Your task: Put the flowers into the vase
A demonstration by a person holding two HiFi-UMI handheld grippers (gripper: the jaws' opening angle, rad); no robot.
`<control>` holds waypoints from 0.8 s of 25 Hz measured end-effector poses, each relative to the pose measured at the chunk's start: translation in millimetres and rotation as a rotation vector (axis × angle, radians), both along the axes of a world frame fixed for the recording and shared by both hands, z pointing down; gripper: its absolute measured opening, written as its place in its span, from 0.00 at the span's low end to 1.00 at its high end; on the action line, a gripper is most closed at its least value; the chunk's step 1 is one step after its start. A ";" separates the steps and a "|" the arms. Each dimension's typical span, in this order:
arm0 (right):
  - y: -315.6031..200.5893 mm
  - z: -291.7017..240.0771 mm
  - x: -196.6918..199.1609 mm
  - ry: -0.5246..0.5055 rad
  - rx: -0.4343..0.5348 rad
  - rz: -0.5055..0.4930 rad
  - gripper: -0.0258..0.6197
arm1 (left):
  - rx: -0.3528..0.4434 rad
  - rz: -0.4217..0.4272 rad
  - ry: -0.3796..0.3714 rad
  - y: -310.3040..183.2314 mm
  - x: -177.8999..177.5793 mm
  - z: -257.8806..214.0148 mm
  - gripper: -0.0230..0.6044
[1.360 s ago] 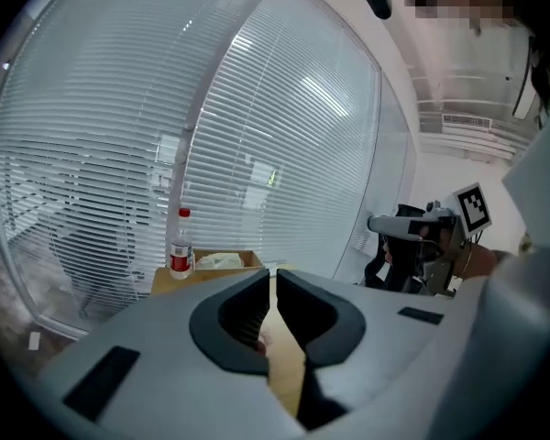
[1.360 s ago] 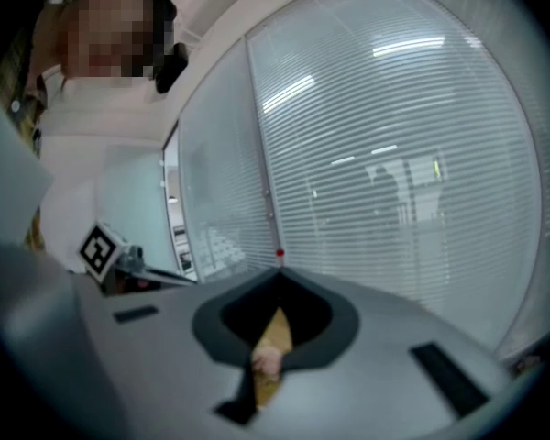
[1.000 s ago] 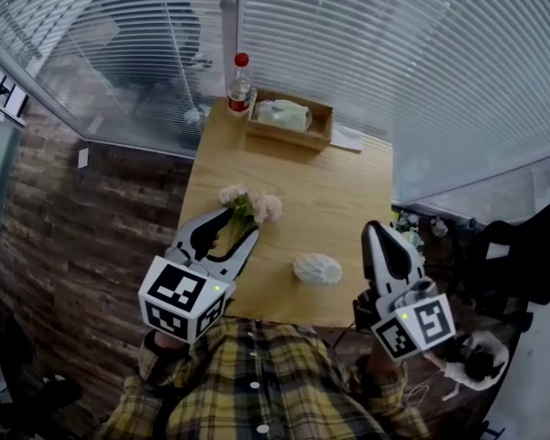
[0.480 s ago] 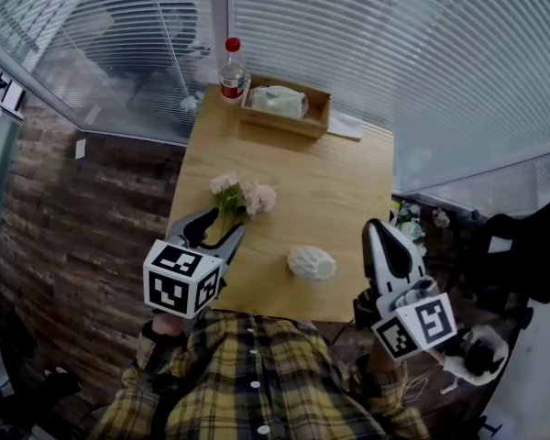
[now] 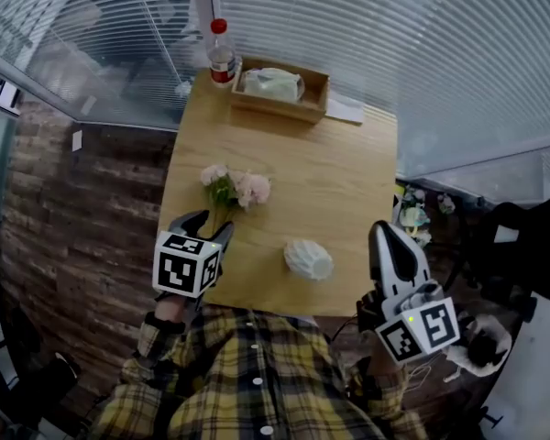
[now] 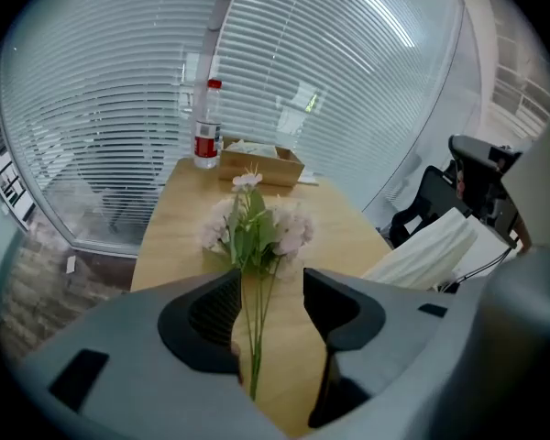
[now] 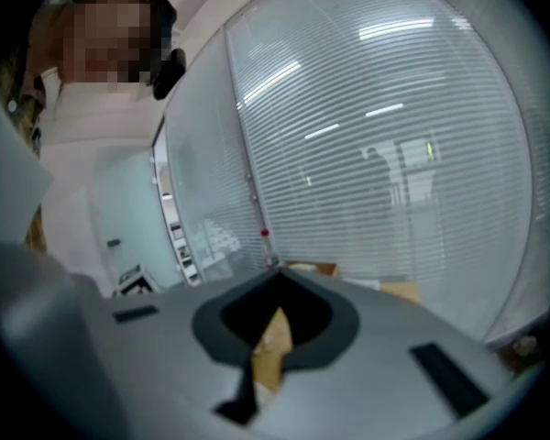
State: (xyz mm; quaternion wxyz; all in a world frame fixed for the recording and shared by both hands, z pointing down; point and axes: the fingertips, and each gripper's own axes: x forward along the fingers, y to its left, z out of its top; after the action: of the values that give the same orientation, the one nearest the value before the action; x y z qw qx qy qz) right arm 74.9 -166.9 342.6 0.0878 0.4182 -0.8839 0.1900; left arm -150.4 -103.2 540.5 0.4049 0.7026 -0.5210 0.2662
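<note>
Pointing down, the left gripper (image 5: 202,232) has its jaws wide apart around the stems of the flowers (image 5: 231,189), not pinching yet. The flowers lie left of the vase (image 5: 308,258) (none are in it). The right gripper (image 5: 391,246), closed and empty, hangs right of the vase.

One counter (image 5: 335,177) carries one bunch of pink flowers (image 5: 234,189), one white ribbed vase (image 5: 309,258), one red-capped bottle (image 5: 221,53) and one wooden tray (image 5: 273,111). There are two grippers: the left gripper (image 5: 211,225) and the right gripper (image 5: 386,233).
</note>
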 end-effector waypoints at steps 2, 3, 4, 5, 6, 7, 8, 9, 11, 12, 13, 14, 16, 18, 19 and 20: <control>0.9 4.7 3.1 0.001 -0.011 0.006 0.06 | -0.021 -0.010 0.002 0.9 -0.2 10.4 0.36; 1.5 6.7 4.5 0.001 -0.016 0.008 0.06 | -0.029 -0.013 0.002 0.8 -0.2 14.9 0.36; 2.0 8.4 5.8 0.002 -0.021 0.010 0.06 | -0.037 -0.015 -0.001 0.6 -0.2 19.2 0.36; 2.5 10.0 7.0 0.003 -0.026 0.011 0.06 | -0.045 -0.014 -0.010 0.3 -0.3 23.5 0.36; 2.8 11.6 8.1 0.004 -0.030 0.012 0.06 | -0.052 -0.011 -0.021 -0.1 -0.5 27.8 0.36; 3.0 13.2 9.0 0.004 -0.033 0.012 0.06 | -0.059 -0.010 -0.032 -0.6 -0.6 32.2 0.36; 3.1 14.8 9.7 0.004 -0.037 0.013 0.06 | -0.065 -0.010 -0.040 -1.1 -0.7 36.4 0.36; 3.3 16.4 10.3 0.005 -0.040 0.014 0.06 | -0.071 -0.013 -0.042 -1.8 -0.9 40.3 0.36; 4.0 19.4 11.4 0.005 -0.046 0.017 0.06 | -0.082 -0.023 -0.040 -3.3 -1.4 47.4 0.36; 4.5 20.7 12.2 0.006 -0.049 0.019 0.06 | -0.090 -0.025 -0.040 -3.6 -1.4 50.6 0.36; 5.0 21.8 13.2 0.006 -0.052 0.021 0.06 | -0.098 -0.022 -0.042 -3.5 -1.2 53.6 0.36; 5.3 22.8 14.3 0.007 -0.057 0.023 0.06 | -0.107 -0.017 -0.046 -3.1 -0.8 56.3 0.36; 4.8 25.2 16.1 0.005 -0.065 0.026 0.06 | -0.120 -0.008 -0.054 -3.2 0.2 61.5 0.36; 3.2 27.8 17.3 0.004 -0.071 0.027 0.06 | -0.134 -0.001 -0.071 -3.4 0.0 67.4 0.36; 2.7 29.3 17.9 0.004 -0.074 0.027 0.06 | -0.142 0.003 -0.081 -2.9 -0.3 70.3 0.36; 2.4 31.0 18.3 0.005 -0.079 0.027 0.06 | -0.153 0.005 -0.087 -1.9 -0.5 72.9 0.36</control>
State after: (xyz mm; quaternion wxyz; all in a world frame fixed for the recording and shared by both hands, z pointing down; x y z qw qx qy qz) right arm 93.2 -164.5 373.6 0.1037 0.4267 -0.8698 0.2248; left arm -150.8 -105.1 613.4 0.4339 0.6586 -0.5144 0.3366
